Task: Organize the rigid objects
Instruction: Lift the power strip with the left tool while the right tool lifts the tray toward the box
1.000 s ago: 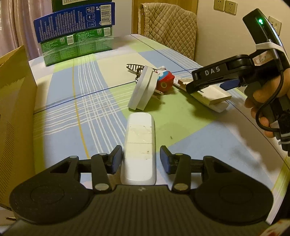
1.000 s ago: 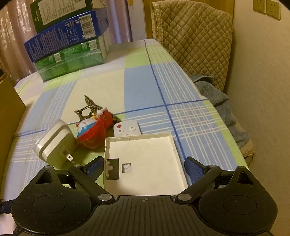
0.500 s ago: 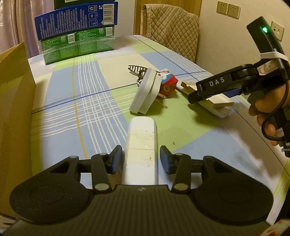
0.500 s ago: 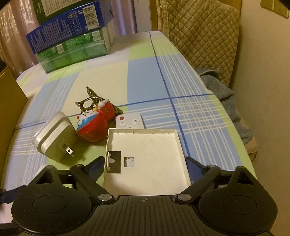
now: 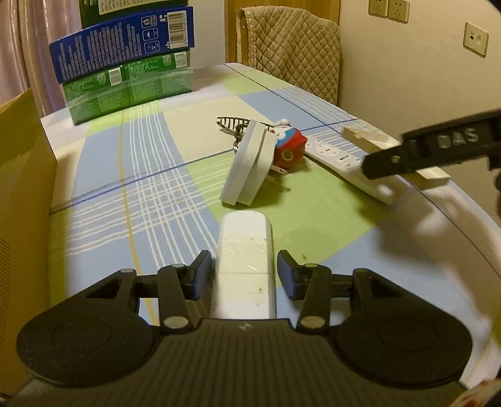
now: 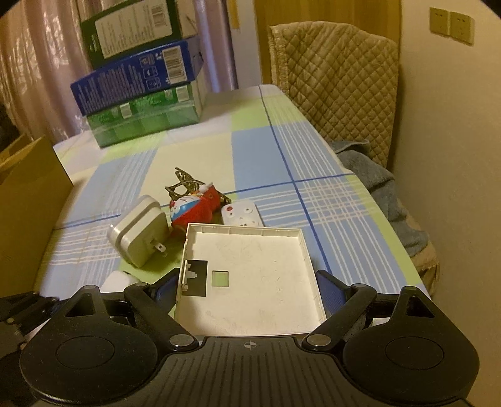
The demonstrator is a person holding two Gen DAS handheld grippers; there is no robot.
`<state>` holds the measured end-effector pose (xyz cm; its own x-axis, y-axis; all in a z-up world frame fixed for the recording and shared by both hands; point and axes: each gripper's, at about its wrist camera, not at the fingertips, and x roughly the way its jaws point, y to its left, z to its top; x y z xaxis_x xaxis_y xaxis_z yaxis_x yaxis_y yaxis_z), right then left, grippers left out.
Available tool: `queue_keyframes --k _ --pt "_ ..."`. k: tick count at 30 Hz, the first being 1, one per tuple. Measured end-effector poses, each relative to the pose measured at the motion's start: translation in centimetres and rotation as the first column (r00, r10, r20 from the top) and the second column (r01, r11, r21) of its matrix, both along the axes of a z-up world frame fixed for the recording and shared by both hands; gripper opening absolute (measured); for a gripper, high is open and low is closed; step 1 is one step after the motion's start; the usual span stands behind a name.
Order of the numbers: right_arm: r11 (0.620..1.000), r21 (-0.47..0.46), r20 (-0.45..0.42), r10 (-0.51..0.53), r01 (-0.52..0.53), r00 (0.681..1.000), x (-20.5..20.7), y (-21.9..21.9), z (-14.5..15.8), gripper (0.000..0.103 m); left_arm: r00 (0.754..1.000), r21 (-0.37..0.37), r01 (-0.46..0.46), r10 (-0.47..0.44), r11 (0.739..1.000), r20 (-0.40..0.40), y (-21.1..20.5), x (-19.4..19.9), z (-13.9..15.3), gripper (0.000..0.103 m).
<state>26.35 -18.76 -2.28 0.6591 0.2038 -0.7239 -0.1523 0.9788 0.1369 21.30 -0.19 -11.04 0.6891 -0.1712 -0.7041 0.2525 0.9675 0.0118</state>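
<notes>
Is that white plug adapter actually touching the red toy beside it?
Touching. In the left wrist view the plug adapter leans against the red toy with no gap visible between them.

Left wrist view is taken low over the checked tablecloth, along its fingers, toward the stacked boxes. Right wrist view is set higher, angled down, facing the same boxes. Shared by both: white charger, red toy, quilted chair.

walls: plain cream wall, beige outlet plates
furniture: tan quilted chair cover
window: pinkish sheer curtain
light: dim, warm yellow
</notes>
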Motion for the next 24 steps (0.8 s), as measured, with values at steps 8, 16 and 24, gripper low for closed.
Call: queue_keyframes --k 8,16,24 --pt "1.0 0.024 0.04 0.003 -0.004 0.999 -1.8 0.0 0.9 0.086 1.0 -0.007 -0.013 0.013 1.0 0.009 0.2 -0.7 0.5 0.035" --pt "0.998 0.067 0.099 0.002 -0.009 0.995 -3.7 0.1 2.5 0.086 0.997 -0.044 -0.018 0.021 0.999 0.068 0.6 -2.0 3.0 0.035" --pt "0.994 0.104 0.162 0.02 -0.037 0.987 -5.4 1.3 4.9 0.086 0.994 -0.071 -0.047 0.054 0.996 0.099 1.5 -3.1 5.9 0.035"
